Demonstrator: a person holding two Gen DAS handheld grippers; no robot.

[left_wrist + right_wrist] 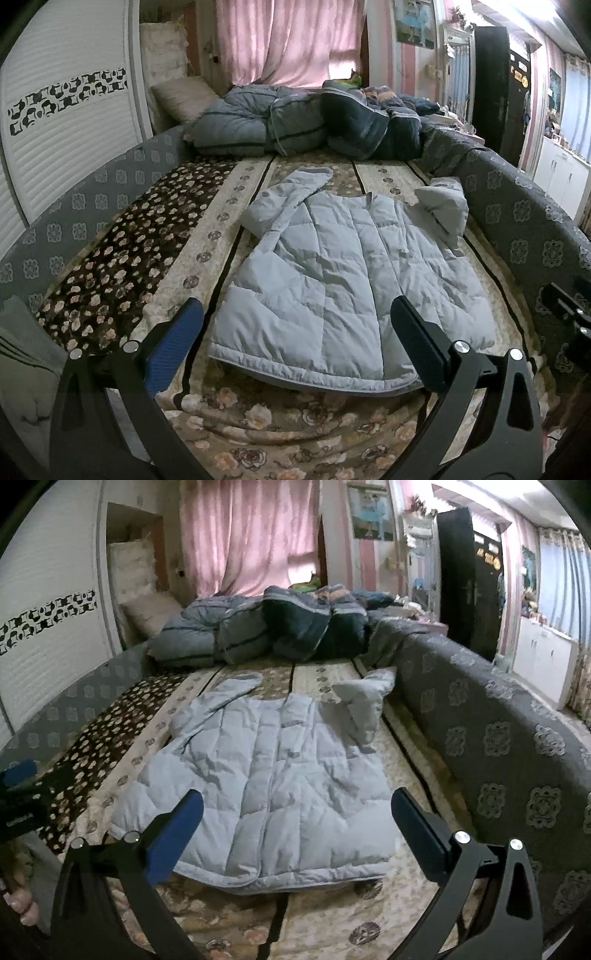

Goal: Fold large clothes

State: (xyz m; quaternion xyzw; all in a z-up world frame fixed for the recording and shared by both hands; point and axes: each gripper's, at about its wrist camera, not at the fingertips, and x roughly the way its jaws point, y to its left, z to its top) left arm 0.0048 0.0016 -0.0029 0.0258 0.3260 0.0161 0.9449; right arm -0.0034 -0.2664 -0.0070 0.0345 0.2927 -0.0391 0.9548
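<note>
On the floral bedspread [207, 236], in the left wrist view, a pale blue quilted puffer jacket [343, 280] lies spread flat, hem toward the camera and collar away. One sleeve [291, 192] angles up and away on the left; the other sleeve [443, 206] is bunched in a heap at the jacket's upper right, near the grey patterned side panel [524, 229] of the bed. The left gripper [295, 321] hangs above the hem with its jaws spread wide and nothing between them. A rumpled blue striped duvet [295, 122] is piled at the far end, a pillow [181, 96] beside it, pink curtains [280, 40] behind.

In the right wrist view the puffer jacket [266, 775] lies in the same spread pose, its front closure running down the middle, its hem just short of the camera-side edge of the bedspread [332, 915]. The bunched sleeve [362, 701] sits close to the grey side panel [498, 746]. The right gripper [295, 801] is likewise wide open and empty, poised above the hem's right half. At the left edge the other gripper's body [22, 805] shows, with fingers [22, 904] of a hand below it. The duvet [266, 627] lies beyond the jacket.
</note>
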